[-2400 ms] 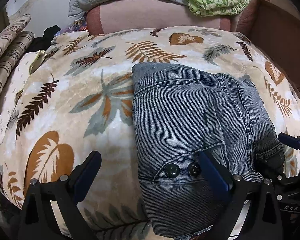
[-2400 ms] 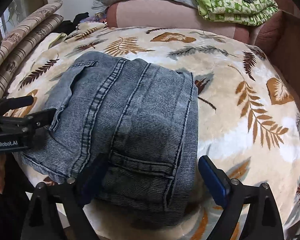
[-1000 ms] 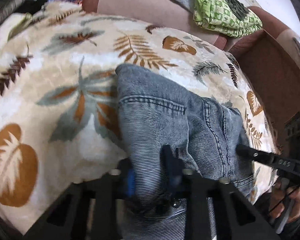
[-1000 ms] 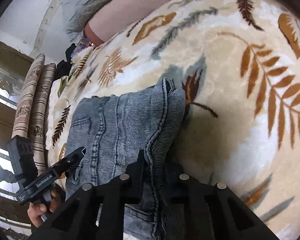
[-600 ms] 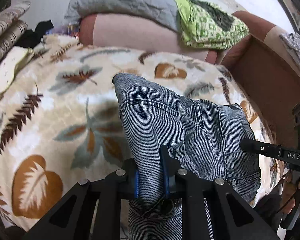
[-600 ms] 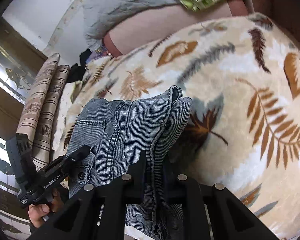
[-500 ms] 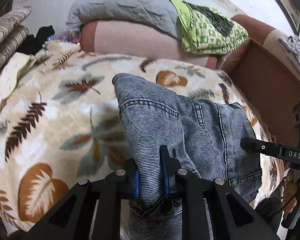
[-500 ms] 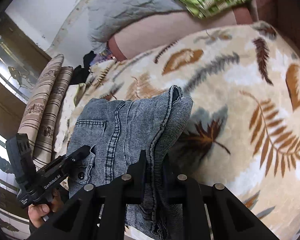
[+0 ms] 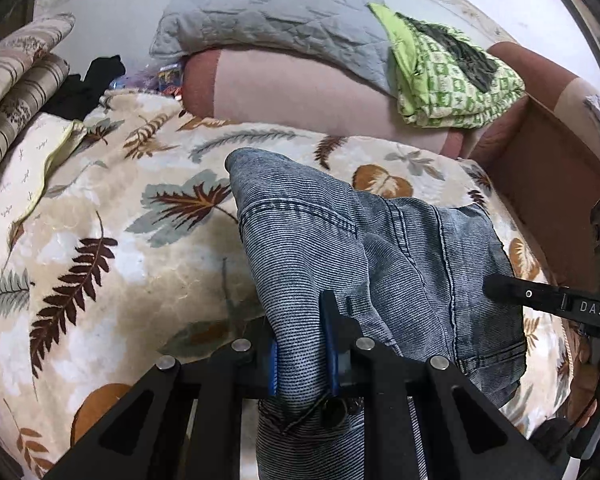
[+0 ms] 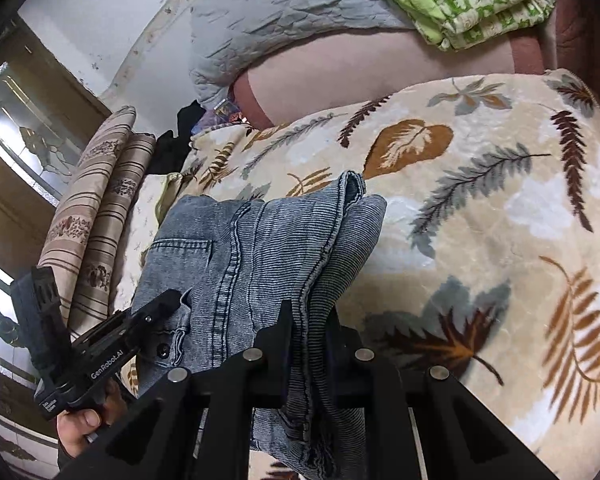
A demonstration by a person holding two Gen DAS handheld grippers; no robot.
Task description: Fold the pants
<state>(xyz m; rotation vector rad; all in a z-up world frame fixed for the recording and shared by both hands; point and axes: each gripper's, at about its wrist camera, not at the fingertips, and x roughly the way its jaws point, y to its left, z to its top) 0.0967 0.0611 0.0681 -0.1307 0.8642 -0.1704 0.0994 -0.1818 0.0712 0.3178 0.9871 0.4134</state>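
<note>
Folded blue-grey denim pants (image 9: pixel 380 248) hang between both grippers above a leaf-patterned blanket (image 9: pixel 100 240). My left gripper (image 9: pixel 302 344) is shut on the near waistband edge, by the dark buttons, with the blue pads pressing the cloth. In the right wrist view the pants (image 10: pixel 260 248) drape from my right gripper (image 10: pixel 308 344), which is shut on the thick folded edge. The far fold of the pants still rests on the blanket. Each gripper shows in the other's view: the right gripper (image 9: pixel 548 304) at right, the left gripper (image 10: pixel 112 344) at left, held by a hand (image 10: pixel 80 424).
A pink bolster (image 9: pixel 300 92) lies behind the blanket, with a grey quilt (image 9: pixel 268 12) and a green patterned cloth (image 9: pixel 452 76) on it. Striped cushions (image 10: pixel 92 220) stand at the left. A brown sofa arm (image 9: pixel 540 184) rises at the right.
Both grippers closed on the near edge of the pants and lifted it off the blanket. The denim now hangs stretched between them, and the view has risen.
</note>
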